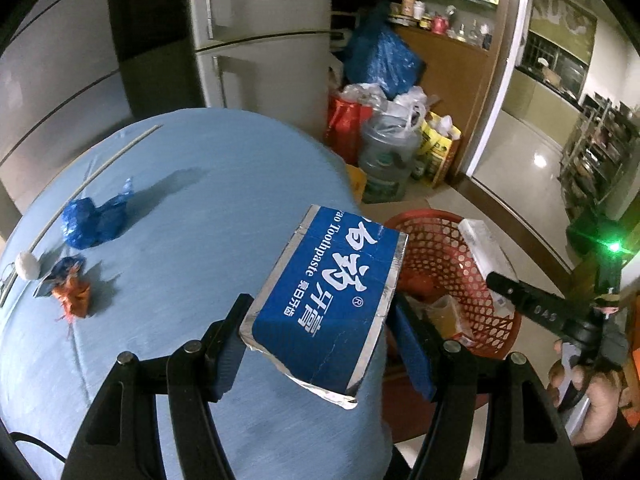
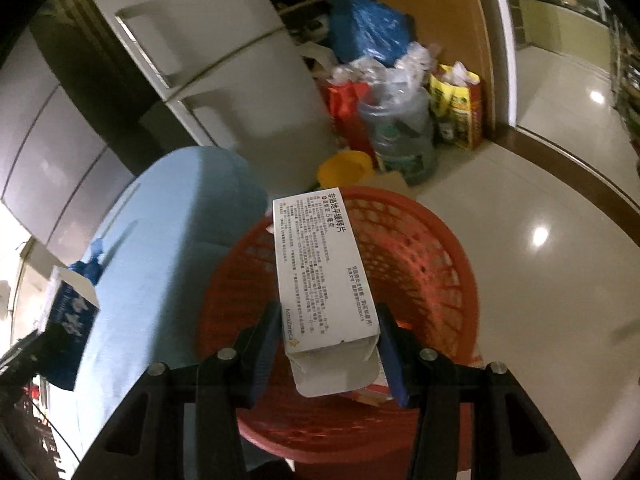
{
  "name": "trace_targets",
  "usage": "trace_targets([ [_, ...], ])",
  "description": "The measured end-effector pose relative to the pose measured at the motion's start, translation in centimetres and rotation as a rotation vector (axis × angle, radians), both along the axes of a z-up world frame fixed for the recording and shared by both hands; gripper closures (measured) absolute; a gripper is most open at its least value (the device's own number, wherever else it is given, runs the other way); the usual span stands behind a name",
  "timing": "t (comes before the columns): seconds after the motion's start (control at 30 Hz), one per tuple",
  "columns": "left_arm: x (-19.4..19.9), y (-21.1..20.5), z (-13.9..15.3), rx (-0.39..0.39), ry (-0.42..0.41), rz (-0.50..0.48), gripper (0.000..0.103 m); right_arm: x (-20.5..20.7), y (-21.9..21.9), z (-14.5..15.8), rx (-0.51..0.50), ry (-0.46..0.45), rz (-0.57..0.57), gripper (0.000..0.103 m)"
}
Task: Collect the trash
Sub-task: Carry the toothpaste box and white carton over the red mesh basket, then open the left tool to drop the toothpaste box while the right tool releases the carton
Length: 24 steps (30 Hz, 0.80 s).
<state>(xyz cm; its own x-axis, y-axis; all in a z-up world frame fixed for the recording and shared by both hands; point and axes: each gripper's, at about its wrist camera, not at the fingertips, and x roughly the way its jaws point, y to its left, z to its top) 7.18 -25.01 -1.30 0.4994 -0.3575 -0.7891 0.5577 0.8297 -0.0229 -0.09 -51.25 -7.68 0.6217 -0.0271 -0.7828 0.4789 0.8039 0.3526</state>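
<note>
The blue table [image 1: 192, 208] fills the left wrist view from 7 to 11 o'clock; the red mesh basket [image 2: 432, 264] stands on the floor beside it, directly below the right gripper [image 2: 326, 354]; the left gripper [image 1: 316, 344] is clamped on a blue toothpaste carton [image 1: 332, 292], held at its lower end, still over the table edge with the basket at 3 o'clock; the right gripper grips a white medicine carton [image 2: 320, 264] by its open rear end; both cartons look light, hollow and crushable, so side-wall grips suffice; crumpled blue plastic [image 1: 94, 220] and an orange wrapper [image 1: 72, 292] remain on the table at 9 o'clock.
</note>
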Motion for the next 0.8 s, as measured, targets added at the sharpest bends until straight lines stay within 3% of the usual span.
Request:
trace_targets([
  [0.8,0.1,-9.4,-2.0,0.043,0.066,-0.161,0.033,-0.7,-2.5,-2.1,0.03,0.056,-0.032,0.053],
])
